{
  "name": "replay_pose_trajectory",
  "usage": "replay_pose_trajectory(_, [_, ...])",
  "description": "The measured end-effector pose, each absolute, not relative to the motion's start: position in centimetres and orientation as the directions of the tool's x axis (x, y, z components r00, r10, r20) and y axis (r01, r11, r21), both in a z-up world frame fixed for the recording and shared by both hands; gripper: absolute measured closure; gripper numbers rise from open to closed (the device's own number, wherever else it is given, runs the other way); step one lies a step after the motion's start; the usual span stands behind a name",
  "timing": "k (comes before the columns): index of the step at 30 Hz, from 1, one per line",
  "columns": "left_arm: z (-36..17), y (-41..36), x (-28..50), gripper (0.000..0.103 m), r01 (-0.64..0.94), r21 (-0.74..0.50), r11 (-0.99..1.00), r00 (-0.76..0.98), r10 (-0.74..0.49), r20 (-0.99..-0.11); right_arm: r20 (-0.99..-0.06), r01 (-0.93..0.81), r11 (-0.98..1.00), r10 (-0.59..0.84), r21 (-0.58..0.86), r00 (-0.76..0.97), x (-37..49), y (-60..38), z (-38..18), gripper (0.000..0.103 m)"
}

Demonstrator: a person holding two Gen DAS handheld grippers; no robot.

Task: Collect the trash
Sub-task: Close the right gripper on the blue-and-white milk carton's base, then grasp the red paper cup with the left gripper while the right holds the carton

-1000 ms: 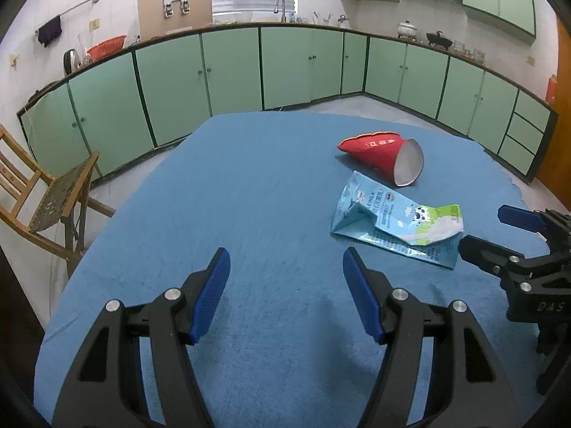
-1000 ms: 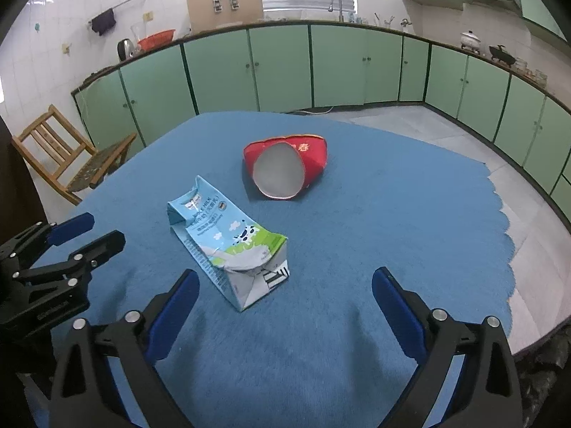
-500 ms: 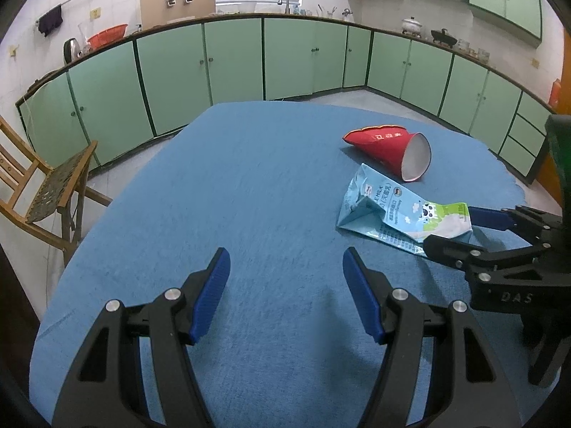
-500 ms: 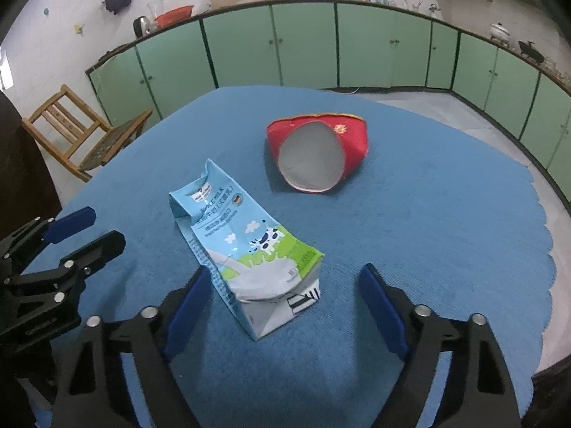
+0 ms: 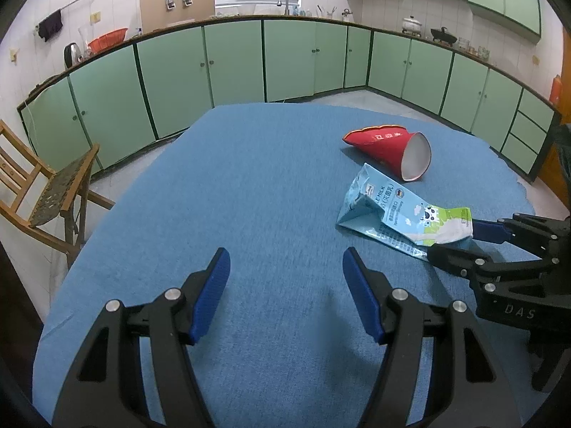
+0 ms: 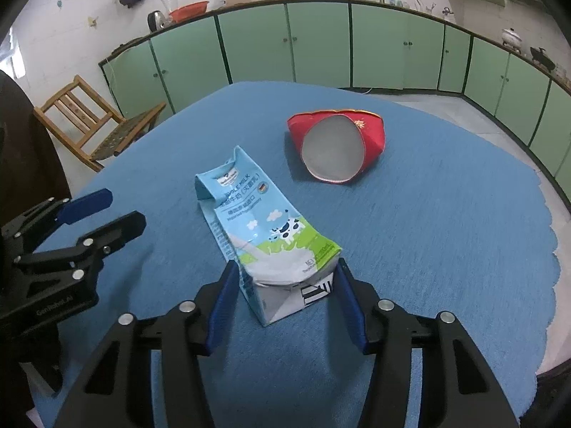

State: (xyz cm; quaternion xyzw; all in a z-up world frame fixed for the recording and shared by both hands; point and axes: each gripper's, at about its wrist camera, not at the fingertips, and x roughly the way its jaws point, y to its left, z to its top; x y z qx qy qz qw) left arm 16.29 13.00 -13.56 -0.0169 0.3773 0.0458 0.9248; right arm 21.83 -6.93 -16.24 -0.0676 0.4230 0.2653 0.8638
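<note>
Crushed milk carton (image 6: 262, 228) lies flat mid blue tablecloth (image 6: 446, 235), red paper cup (image 6: 337, 148) at its 1 o'clock. Carton likely empty: light, soft, crumples; best gripped across base. Right gripper (image 6: 285, 296) closing, jaws flanking base, pads near or touching. Left gripper (image 5: 285, 290) open, empty.

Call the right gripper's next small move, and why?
Probably finish closing, then lift. The right gripper straddles the base end of the crushed blue milk carton, its jaws closing with pads at both sides. The carton lies flat on the blue cloth-covered table; the left gripper hangs open, empty.
</note>
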Motion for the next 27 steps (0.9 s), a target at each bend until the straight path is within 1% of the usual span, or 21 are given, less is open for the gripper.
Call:
replay_pose_trajectory(8, [-13.5,13.1,16.2,0.039,-0.115,-0.003,0.993,0.709,0.08,-0.701,-0.764,-0.518,0.848,0.405,0.11,0.502,21.6,-6.7,-16.2,0.055])
replay_pose_trajectory(14, [-13.1,12.6,16.0,0.04,-0.108,-0.012,0.994,0.713,0.069,-0.698,-0.753,-0.505,0.859,0.387,0.085,0.532,19.9,-7.5,-15.7,0.056])
replay_pose_trajectory(15, [-13.0,12.4,15.9,0.04,-0.105,-0.015,0.994,0.714,0.065,-0.697,-0.748,-0.492,0.866,0.384,0.088,0.541,19.4,-7.9,-15.4,0.056])
replay_pose_trajectory(16, [-12.9,12.2,15.9,0.04,-0.101,-0.016,0.995,0.716,0.061,-0.696,-0.744,-0.481,0.872,0.382,0.094,0.548,19.0,-8.4,-15.3,0.06])
replay_pose_trajectory(20, [-12.5,10.9,16.0,0.04,-0.072,-0.022,0.997,0.725,0.037,-0.688,-0.734,-0.415,0.902,0.361,0.119,0.575,17.5,-11.1,-14.7,0.06])
replay_pose_trajectory(27, [-12.4,8.1,17.2,0.04,-0.024,-0.048,0.999,0.728,-0.015,-0.686,-0.721,-0.25,0.958,0.27,0.139,0.638,16.5,-16.6,-14.3,0.06])
